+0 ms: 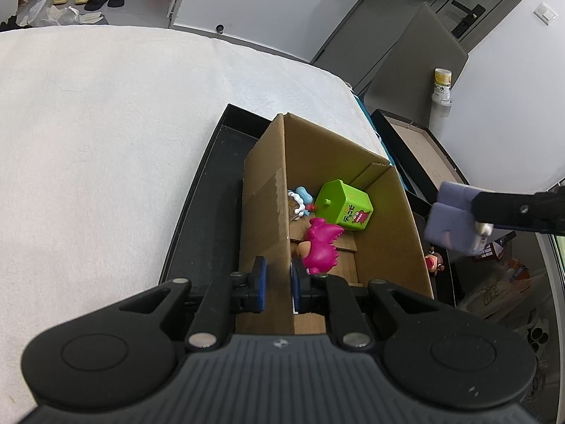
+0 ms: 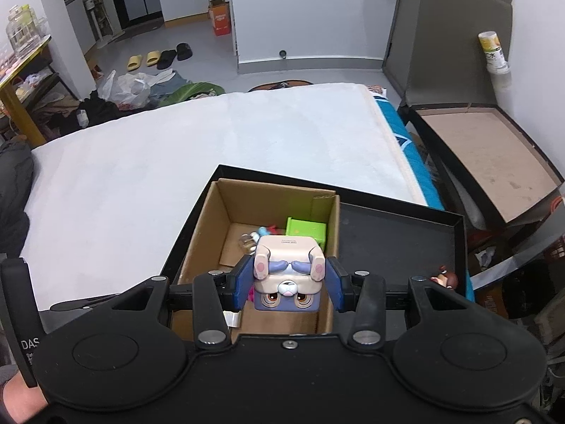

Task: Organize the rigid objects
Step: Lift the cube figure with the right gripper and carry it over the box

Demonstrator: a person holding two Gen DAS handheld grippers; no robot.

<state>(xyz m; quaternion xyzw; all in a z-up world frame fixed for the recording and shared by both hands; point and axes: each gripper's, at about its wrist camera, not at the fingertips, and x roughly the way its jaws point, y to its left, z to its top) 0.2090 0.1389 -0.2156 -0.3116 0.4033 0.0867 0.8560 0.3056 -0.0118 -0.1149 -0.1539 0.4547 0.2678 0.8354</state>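
Note:
A brown cardboard box (image 1: 388,208) (image 2: 208,233) stands inside a shallow black tray (image 1: 212,176) (image 2: 406,233) on a white bed. Inside it lie a green cube toy (image 1: 348,205) (image 2: 305,230), a pink figure (image 1: 321,243) and a small blue-and-white figure (image 1: 300,199) (image 2: 263,231). My left gripper (image 1: 279,279) is shut on the box's left wall. In the right wrist view my right gripper (image 2: 289,282) is shut on a purple-and-cream rabbit cube toy (image 2: 287,275), held upside down above the box's near end. The same toy (image 1: 450,219) shows at the right of the left wrist view.
A small brown-haired figurine (image 1: 432,263) (image 2: 446,279) lies in the tray to the right of the box. An open black shoebox (image 2: 494,155) stands beside the bed, with a yellow-topped canister (image 2: 492,51) behind it. Slippers and bags litter the floor beyond.

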